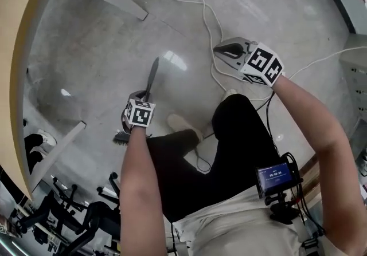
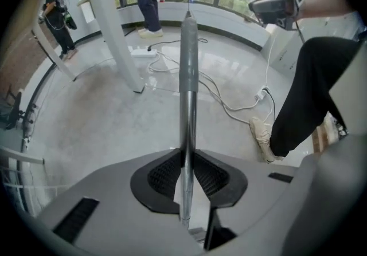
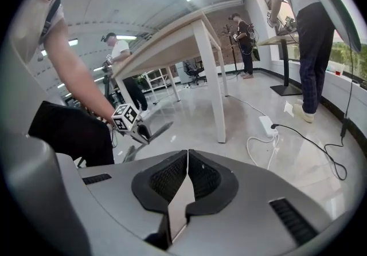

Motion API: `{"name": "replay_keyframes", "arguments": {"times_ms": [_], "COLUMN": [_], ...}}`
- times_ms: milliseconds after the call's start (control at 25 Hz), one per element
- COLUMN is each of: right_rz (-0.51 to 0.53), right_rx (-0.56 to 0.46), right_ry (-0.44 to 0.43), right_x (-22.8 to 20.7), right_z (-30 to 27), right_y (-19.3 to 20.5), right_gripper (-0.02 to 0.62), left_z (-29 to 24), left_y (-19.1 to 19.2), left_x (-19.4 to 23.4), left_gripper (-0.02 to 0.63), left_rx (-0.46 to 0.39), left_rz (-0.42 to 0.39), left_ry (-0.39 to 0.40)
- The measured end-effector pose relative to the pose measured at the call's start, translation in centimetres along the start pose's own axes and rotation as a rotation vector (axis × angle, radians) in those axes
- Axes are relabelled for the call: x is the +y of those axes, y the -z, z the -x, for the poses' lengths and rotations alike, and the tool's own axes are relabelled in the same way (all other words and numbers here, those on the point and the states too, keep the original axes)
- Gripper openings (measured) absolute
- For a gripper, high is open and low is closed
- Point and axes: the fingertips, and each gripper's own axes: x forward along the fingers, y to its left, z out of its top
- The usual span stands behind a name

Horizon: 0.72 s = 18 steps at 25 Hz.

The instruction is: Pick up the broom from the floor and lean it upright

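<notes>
one broom (image 1: 152, 77) is in view, and it is off to the wearer's left, clamped in the left gripper (image 2: 187, 160). in the left gripper view the two dark pads press on either side of its shiny metal handle (image 2: 188, 66), which runs straight out from the jaws and away along the line the gripper looks. in the head view the broom's long axis runs up and down the picture with a slight lean to the right: the handle's tip points away from the wearer, and the brush head (image 1: 122, 137) lies at the near end, just beside the wearer's dark trouser leg. the grip sits close to the brush end, so most of the handle sticks out beyond it. whether the bristles touch the grey floor (image 1: 86, 60) cannot be told. the right gripper (image 3: 187, 160) is well apart from the broom, out to the right; its two jaws are pressed together with nothing between them. there are two grippers, each with one marker cube. white cables (image 1: 212, 26) loop across the floor, and one white power strip (image 3: 267, 125) lies beside a white table leg (image 3: 215, 94).
</notes>
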Motion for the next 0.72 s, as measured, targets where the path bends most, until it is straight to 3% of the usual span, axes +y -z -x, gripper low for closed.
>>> {"name": "replay_keyframes", "arguments": {"times_ms": [280, 720], "right_rz": [0.027, 0.092], "right_rx": [0.033, 0.069], "right_ry": [-0.052, -0.23], "right_x": [5.9, 17.5], "right_z": [4.3, 4.9], "right_y": [-7.4, -15.2], "right_gripper": [0.018, 0.018], "left_z": [11.9, 24.4], "left_y": [3.3, 9.1], "left_x": [2.4, 3.9], "left_gripper": [0.071, 0.071], "left_rx": [-0.098, -0.293], "left_rz": [0.158, 0.437], "left_ry": [-0.176, -0.305]}}
